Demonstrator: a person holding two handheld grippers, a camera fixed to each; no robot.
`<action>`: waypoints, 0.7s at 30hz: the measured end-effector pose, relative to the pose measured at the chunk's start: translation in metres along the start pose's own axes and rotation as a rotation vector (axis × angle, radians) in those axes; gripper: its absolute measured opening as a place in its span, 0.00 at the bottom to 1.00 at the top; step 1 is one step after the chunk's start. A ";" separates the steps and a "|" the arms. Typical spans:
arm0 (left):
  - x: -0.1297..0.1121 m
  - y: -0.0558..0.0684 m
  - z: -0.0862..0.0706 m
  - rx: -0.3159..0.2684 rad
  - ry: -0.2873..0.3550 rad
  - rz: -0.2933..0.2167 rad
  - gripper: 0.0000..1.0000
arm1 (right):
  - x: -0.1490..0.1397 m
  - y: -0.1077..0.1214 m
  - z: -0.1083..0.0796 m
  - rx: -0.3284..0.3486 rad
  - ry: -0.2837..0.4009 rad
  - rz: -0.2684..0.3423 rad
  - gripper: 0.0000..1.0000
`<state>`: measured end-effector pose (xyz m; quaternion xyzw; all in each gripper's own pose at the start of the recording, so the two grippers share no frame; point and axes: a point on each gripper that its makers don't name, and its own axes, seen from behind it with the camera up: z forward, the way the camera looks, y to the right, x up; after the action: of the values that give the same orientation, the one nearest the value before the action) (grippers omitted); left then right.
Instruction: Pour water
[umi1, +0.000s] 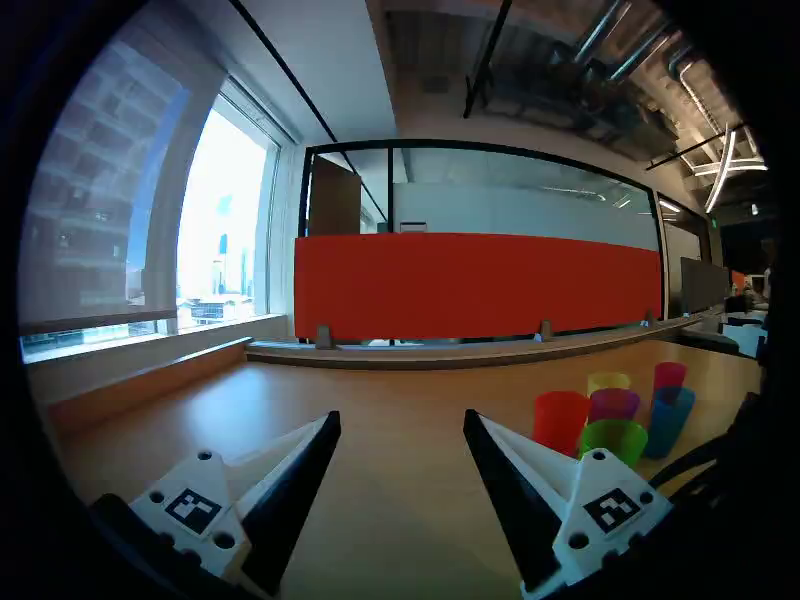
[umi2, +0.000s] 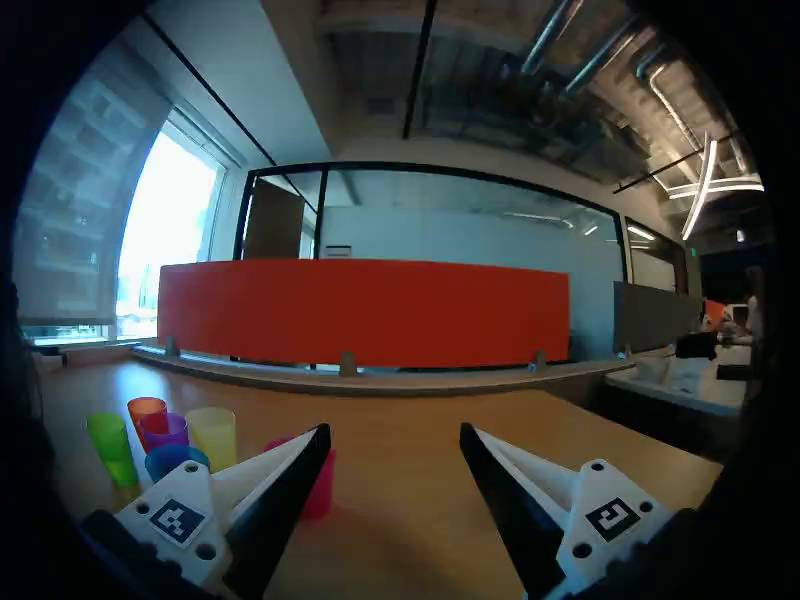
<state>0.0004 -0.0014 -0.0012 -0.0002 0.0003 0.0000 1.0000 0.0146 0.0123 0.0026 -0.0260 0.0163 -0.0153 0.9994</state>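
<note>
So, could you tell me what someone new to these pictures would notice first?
The long red divider panel standing across the back of the wooden table would probably catch the eye first. Next comes the cluster of bright plastic cups on the table, at the right of the left gripper view. The sunlit window glares at the left of that view.

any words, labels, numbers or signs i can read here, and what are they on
No text can be read.
Too small to read: the white sign far in the background.
No letters, only black-and-white patterns: the square markers on the left gripper and the right gripper.
No print visible on the coloured cups.
</note>
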 end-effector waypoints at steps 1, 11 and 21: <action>0.000 0.000 0.000 0.000 0.000 0.000 0.91 | -0.001 0.000 0.000 0.000 -0.002 0.002 1.00; 0.000 0.001 0.000 0.000 0.000 0.000 0.91 | -0.008 -0.004 -0.001 0.015 -0.011 0.005 1.00; 0.000 0.001 0.000 0.000 0.000 0.000 0.91 | -0.013 -0.004 -0.002 0.019 -0.031 0.027 1.00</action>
<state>0.0006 -0.0008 -0.0010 -0.0002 0.0003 0.0000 1.0000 0.0016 0.0090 0.0017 -0.0166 0.0009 -0.0016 0.9999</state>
